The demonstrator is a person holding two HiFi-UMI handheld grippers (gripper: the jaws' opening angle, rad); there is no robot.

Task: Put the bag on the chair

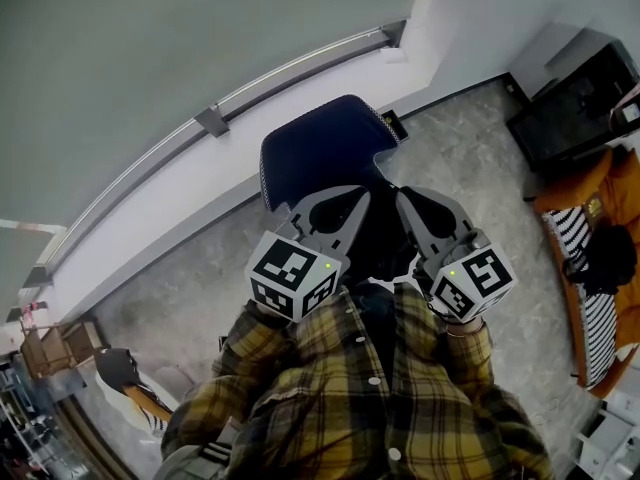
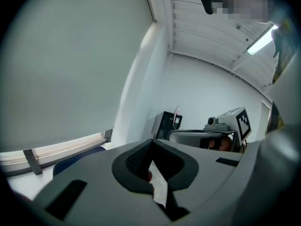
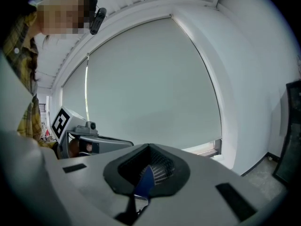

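Head view is showing the left gripper point(image 1: 335, 200) and right gripper point(image 1: 430, 206) clamping shut, each pinching a thin strip, apparently of the dark bag point(image 1: 385, 243) hanging between them above the chair point(image 1: 320, 143). Lowering and releasing are remaining.

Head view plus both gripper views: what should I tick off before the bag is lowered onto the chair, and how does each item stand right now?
1. Left gripper grip: jaws shut on a pale strip, apparently part of the bag. Ok.
2. Right gripper grip: jaws shut on a blue strip. Ok.
3. Bag shared by both: a dark mass hangs between the two grippers. Ok.
4. Chair in line: dark blue, straight ahead past the jaws. Ok.
5. Seat free to take the bag: largely hidden behind the grippers and bag. Cannot tell.
6. Bag's height over the seat: cannot tell.
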